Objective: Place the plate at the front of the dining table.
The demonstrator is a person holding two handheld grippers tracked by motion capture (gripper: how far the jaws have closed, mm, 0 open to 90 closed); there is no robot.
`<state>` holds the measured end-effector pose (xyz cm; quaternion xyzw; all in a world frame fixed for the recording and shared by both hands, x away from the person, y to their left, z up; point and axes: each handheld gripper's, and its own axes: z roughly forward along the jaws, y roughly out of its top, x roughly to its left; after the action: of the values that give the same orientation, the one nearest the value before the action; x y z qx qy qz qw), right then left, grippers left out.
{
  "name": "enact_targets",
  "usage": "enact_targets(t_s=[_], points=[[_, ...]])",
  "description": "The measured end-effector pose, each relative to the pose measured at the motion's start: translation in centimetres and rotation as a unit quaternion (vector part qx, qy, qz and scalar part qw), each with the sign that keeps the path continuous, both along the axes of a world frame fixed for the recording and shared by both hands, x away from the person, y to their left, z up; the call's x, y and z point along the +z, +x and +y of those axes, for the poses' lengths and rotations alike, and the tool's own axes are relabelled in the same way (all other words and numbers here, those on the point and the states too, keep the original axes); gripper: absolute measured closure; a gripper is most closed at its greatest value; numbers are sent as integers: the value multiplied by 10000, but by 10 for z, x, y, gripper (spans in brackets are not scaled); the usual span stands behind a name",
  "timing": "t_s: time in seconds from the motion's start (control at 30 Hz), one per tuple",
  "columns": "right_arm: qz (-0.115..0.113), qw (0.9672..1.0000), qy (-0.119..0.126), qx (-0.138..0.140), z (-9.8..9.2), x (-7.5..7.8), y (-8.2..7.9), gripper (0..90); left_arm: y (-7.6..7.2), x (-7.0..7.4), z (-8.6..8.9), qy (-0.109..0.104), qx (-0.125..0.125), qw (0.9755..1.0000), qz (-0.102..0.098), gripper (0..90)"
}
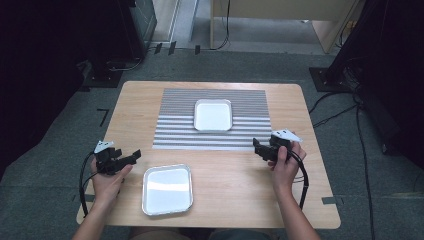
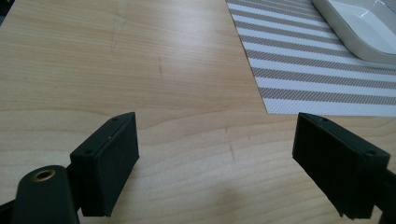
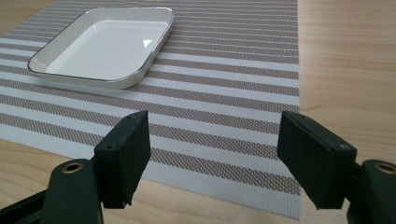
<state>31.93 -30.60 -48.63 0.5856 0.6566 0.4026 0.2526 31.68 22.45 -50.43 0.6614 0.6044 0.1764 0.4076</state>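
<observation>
Meanwhile, both grippers are held released over a wooden table (image 1: pixel 235 175), with nothing between their jaws.

At the left edge the left gripper (image 1: pixel 131 156) is seen, its jaws spread wide above bare, pale-grained wood. Just to its right, near the front edge, a square metal tray (image 1: pixel 167 189) with rounded corners and a shiny rim is laid. Farther back, a grey-and-white striped woven mat (image 1: pixel 250 135) is spread, and a white square dish (image 1: pixel 213 115) with a glossy rim is set on it. At the mat's right edge the right gripper (image 1: pixel 256 145) is held, jaws apart, pointed across the stripes toward the dish.
</observation>
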Motion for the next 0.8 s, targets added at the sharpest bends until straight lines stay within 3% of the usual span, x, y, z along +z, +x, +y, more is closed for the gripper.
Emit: enact_targets(t_s=[0.2, 0.6, 0.8], points=[[46, 9999, -50, -108, -18, -8, -16, 260, -12, -5, 10, 153, -2, 9999, 52, 143], [76, 9996, -127, -245, -39, -15, -38, 259, -27, -9, 24, 191, 113, 9997, 61, 143], [111, 9991, -65, -407, -55, -20, -53, 259, -34, -11, 30, 424, 164, 9989, 68, 143]])
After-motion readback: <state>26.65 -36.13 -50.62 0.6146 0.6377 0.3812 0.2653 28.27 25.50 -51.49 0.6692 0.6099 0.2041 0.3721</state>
